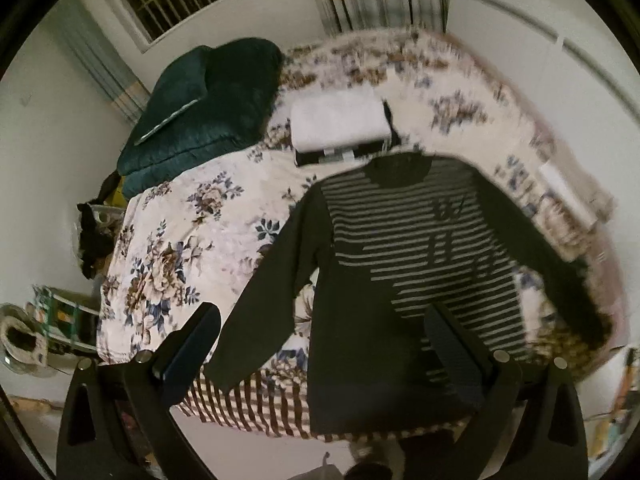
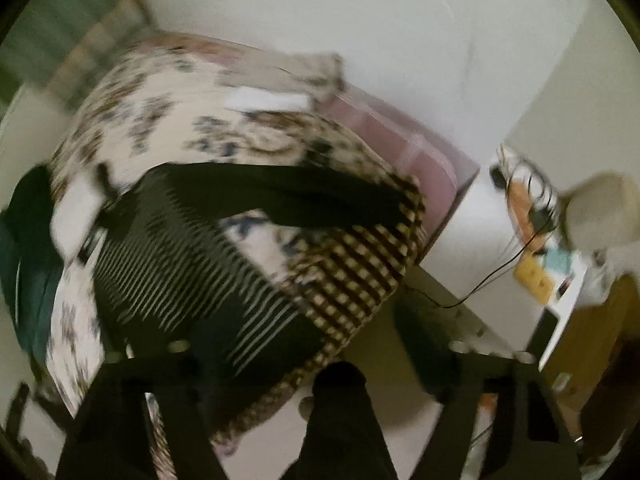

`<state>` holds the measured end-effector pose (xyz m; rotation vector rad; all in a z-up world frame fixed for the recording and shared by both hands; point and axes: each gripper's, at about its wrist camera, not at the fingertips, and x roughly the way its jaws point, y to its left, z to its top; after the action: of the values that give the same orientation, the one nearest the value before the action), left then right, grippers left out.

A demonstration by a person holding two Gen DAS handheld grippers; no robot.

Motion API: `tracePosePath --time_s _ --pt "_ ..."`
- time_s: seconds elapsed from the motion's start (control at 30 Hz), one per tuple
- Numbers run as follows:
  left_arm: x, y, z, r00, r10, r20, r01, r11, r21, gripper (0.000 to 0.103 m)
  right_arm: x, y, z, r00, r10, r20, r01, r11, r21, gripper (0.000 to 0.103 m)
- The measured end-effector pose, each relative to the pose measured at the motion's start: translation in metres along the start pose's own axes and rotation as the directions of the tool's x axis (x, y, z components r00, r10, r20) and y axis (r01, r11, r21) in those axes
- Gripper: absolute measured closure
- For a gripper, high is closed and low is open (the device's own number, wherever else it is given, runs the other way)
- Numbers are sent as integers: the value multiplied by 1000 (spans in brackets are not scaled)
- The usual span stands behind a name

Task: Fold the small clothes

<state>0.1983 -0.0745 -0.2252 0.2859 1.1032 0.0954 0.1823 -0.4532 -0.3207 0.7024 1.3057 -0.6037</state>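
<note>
Shirt [image 1: 400,272] spread flat on bed [image 1: 192,240] ahead, ready for folding. Left gripper [image 1: 320,344] fingers apart, empty, above hem. Right gripper [image 2: 316,360] blurred, apparently spread.

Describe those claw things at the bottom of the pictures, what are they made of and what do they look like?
Each is a black two-finger gripper. The left gripper has flat, paddle-like fingers with dark ribbed pads, set on chunky black brackets with triangular cut-outs and round silver bolt heads. The right gripper looks alike but blurred. No cables, markings or sleeves show.
</note>
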Motion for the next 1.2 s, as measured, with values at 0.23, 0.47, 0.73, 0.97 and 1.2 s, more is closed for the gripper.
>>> tracePosePath --time_s 0.23,0.47,0.73,0.97,1.2 --pt "115 -61 2 991 55 -126 -44 995 84 0 182 -87 71 996 -47 -76 61 980 187 39" --pt "205 -106 -7 967 42 -250 -26 997 68 0 310 -123 100 991 -17 -130 57 949 312 39" --pt "257 -146 -11 959 -23 -283 47 996 79 0 333 -114 103 992 -127 10 120 957 263 103" --pt "276 -135 -12 956 -40 -289 55 998 43 0 296 -137 100 993 -79 92 41 934 354 103" --pt "291 -125 -15 957 -14 -291 32 998 60 0 338 -150 67 978 199 -63 -126 803 583 50"
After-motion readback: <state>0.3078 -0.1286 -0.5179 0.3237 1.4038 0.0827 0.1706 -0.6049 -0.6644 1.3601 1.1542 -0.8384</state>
